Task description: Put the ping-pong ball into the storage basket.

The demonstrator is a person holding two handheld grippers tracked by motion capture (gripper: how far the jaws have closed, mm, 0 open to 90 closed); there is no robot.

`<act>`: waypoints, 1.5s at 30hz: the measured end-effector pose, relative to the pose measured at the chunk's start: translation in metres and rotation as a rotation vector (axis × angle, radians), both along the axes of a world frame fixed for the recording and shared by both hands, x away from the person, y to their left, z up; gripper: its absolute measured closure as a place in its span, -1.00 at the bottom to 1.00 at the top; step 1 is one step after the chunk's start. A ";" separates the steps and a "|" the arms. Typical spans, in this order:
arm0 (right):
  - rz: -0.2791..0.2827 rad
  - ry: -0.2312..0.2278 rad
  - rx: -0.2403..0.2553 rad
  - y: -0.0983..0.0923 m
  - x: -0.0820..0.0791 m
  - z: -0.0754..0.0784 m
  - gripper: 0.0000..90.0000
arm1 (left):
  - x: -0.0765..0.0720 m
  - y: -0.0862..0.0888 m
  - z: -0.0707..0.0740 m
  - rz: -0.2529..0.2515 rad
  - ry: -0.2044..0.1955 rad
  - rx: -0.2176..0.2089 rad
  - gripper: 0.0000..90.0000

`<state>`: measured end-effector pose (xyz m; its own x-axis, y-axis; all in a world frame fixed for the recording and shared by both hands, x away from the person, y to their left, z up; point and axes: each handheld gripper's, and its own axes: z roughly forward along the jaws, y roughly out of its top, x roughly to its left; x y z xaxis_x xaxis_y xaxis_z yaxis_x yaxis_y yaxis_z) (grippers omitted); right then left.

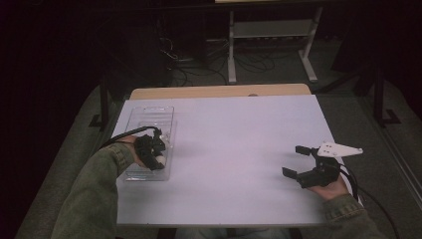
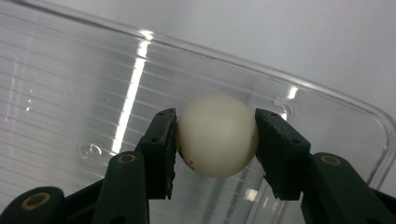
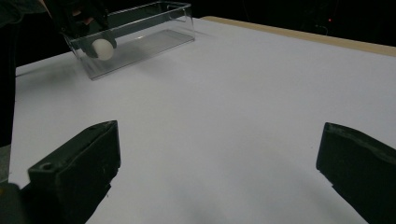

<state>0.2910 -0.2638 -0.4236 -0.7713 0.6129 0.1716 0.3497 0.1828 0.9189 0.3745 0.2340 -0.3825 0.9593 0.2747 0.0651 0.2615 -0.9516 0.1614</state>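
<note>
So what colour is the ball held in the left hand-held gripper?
The ball is off-white, cream-like; the left gripper view shows it best.

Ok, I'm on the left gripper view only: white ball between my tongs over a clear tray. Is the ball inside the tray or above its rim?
Observer: Inside. In the right gripper view the ball sits below the rim of the clear tray, near one end.
Operator: Which end of the tray am I at?
Observer: The end nearest you. In the high view the left tongs are at the tray's near end; the far part holds nothing.
Operator: And the other hand?
Observer: The right tongs are open with nothing between them, low over the bare white table, well off to the right of the tray.
</note>
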 end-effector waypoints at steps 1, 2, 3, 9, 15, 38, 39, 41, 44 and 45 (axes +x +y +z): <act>0.000 0.000 0.001 0.000 0.000 0.000 -1.00 | 0.000 0.001 -0.001 0.002 0.001 0.000 0.12; 0.000 0.000 0.001 0.000 0.000 0.000 -1.00 | 0.000 0.001 -0.002 0.005 0.004 -0.001 0.12; 0.000 0.000 0.000 0.000 0.000 0.000 -1.00 | 0.001 0.001 -0.002 0.008 0.006 0.000 0.12; 0.001 0.000 -0.001 0.000 0.000 0.000 -1.00 | 0.002 -0.001 -0.003 0.007 0.002 0.001 0.11; 0.001 0.002 0.000 0.000 0.000 0.000 -1.00 | 0.002 0.001 -0.001 0.036 -0.013 0.001 -0.10; 0.005 0.012 -0.004 0.001 0.000 -0.001 -1.00 | -0.006 0.014 0.024 0.143 -0.199 -0.031 -0.77; 0.004 0.012 -0.003 0.000 0.000 -0.001 -1.00 | -0.007 0.015 0.025 0.147 -0.206 -0.032 -0.81; 0.004 0.013 -0.004 0.000 -0.001 -0.001 -1.00 | -0.008 0.015 0.027 0.161 -0.223 -0.031 -0.94; 0.006 0.016 -0.002 0.000 -0.001 0.000 -1.00 | -0.010 0.019 0.030 0.176 -0.242 -0.046 -0.98; 0.006 0.016 -0.002 0.000 -0.001 0.000 -1.00 | -0.010 0.020 0.031 0.183 -0.248 -0.053 -1.00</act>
